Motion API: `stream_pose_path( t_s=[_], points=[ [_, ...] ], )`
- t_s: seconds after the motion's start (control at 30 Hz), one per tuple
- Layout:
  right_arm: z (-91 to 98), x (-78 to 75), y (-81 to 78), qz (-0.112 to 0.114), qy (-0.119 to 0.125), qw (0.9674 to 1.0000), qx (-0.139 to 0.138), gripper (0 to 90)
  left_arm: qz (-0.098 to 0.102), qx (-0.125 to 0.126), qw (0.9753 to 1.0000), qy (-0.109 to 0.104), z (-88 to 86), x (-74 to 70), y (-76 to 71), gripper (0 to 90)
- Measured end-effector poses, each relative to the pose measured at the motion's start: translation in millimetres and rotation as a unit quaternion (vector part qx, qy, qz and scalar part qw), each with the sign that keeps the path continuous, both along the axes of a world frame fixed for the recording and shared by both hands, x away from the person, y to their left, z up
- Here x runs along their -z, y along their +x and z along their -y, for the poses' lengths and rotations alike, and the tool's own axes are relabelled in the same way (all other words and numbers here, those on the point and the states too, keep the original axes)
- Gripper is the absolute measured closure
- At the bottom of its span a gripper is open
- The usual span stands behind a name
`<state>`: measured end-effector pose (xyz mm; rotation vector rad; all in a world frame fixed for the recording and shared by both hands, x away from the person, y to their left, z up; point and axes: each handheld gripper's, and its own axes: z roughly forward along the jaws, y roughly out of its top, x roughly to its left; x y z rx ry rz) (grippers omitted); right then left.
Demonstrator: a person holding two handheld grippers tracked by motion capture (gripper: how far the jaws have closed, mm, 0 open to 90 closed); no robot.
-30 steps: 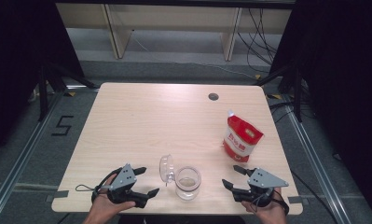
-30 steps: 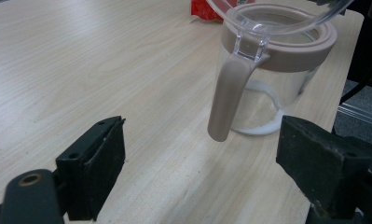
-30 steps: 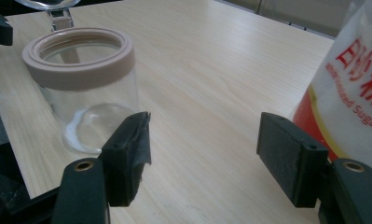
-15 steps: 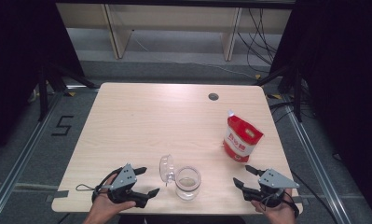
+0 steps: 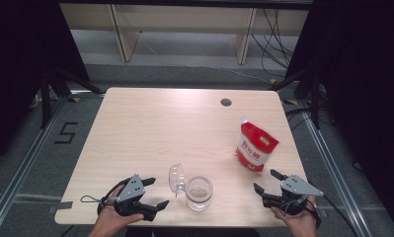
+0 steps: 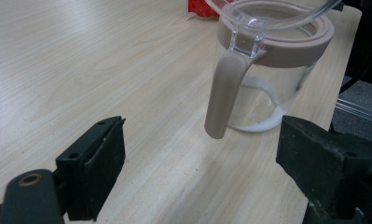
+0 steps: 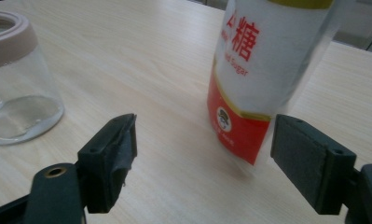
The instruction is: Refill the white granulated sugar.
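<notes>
A clear glass jar [image 5: 198, 193] with a beige collar stands near the table's front edge, its clear lid [image 5: 176, 177] flipped open to the left. A thin white layer lies on its bottom [image 6: 263, 123]. A red and white sugar pouch [image 5: 256, 146] stands upright to the right. My left gripper [image 5: 157, 192] rests left of the jar, open, its jaws facing the jar's beige latch [image 6: 223, 93]. My right gripper [image 5: 265, 180] lies just in front of the pouch [image 7: 263, 70]. Its jaws have just been opening and stand open, with nothing between them. The jar [image 7: 16, 84] is off to its left.
The light wooden table [image 5: 160, 128] has a round cable hole [image 5: 226, 102] at the back right. Dark curtains flank the table, and a shelf frame and cables stand beyond its far edge. A person's hands hold both grippers at the front edge.
My right gripper has shifted to the right along the front edge and its jaws have spread wider. The left gripper, jar and pouch have stayed put.
</notes>
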<state>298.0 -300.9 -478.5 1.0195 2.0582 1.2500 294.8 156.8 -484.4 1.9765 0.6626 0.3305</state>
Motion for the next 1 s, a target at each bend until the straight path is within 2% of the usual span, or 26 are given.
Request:
stream_pose_path(
  t_s=[0.03, 0.07, 0.13, 0.17, 0.23, 0.37, 0.5, 0.53, 0.57, 0.67, 0.7, 0.73, 0.83, 0.87, 0.9, 1.0],
  points=[
    [0.9, -0.2, 0.4, 0.003, -0.001, 1.0, 0.004, 23.8, 0.001, 0.002, 1.0, 0.001, -0.1, 0.0, 0.3, 15.2],
    [-0.5, -0.4, -0.3, -0.005, 0.004, 0.9999, 0.011, 23.8, 0.006, 0.005, 1.0, 0.004, -0.5, 0.0, 0.7, 15.2],
    [0.3, 0.0, 5.0, 0.007, 0.0, 0.9999, 0.007, 23.7, 0.006, 0.005, 1.0, 0.005, -0.5, 0.4, 0.9, 15.2],
    [0.3, -0.5, 5.9, 0.005, -0.001, 0.9999, 0.01, 23.8, -0.001, -0.002, 1.0, 0.001, 0.1, 1.0, -0.3, 15.2],
    [-0.3, 0.4, 6.6, 0.003, 0.003, 0.9998, 0.018, 23.7, -0.004, -0.005, 1.0, 0.0, 0.4, 1.1, -1.3, 15.2],
    [6.4, 2.0, 19.0, 0.017, 0.002, 0.9996, 0.023, 22.7, -0.004, -0.003, 1.0, 0.0, 0.8, 1.5, -0.8, 15.2],
    [7.8, 3.8, 25.6, 0.014, 0.003, 0.9997, 0.019, 22.1, -0.007, -0.005, 1.0, -0.004, 1.7, 2.5, -0.7, 15.2],
    [7.7, 4.1, 27.5, 0.013, 0.006, 0.9996, 0.025, 22.1, 0.004, 0.004, 1.0, 0.007, 0.0, 1.8, 1.2, 15.2],
    [8.0, 5.5, 33.2, 0.018, 0.003, 0.9995, 0.026, 22.1, 0.005, 0.004, 1.0, 0.008, -0.2, 1.8, 1.6, 15.2],
    [8.6, 6.3, 37.5, 0.016, 0.001, 0.9995, 0.028, 21.7, 0.005, 0.004, 0.9999, 0.008, -0.1, 1.8, 1.9, 15.2],
    [8.5, 6.5, 39.4, 0.015, 0.005, 0.9994, 0.031, 21.7, 0.004, 0.003, 1.0, 0.007, 0.1, 1.9, 1.5, 15.2],
    [9.0, 6.7, 44.4, 0.024, 0.008, 0.9992, 0.029, 21.8, 0.003, 0.004, 1.0, 0.006, 0.4, 2.2, 1.6, 15.2],
    [8.1, 7.6, 49.0, 0.025, 0.01, 0.9993, 0.027, 22.1, 0.003, 0.004, 1.0, 0.007, 0.5, 2.3, 1.7, 15.2],
    [7.0, 7.8, 52.8, 0.018, 0.016, 0.9993, 0.029, 22.0, 0.001, 0.001, 1.0, 0.01, 0.4, 2.1, 1.4, 15.2],
    [5.5, 8.7, 54.8, 0.022, 0.019, 0.9991, 0.032, 22.3, 0.002, 0.002, 0.9999, 0.011, 0.3, 2.0, 1.4, 15.2],
    [4.4, 8.6, 57.7, 0.021, 0.016, 0.9991, 0.032, 23.6, 0.003, 0.003, 1.0, 0.008, 0.1, 2.2, 1.8, 15.2]
  ],
)
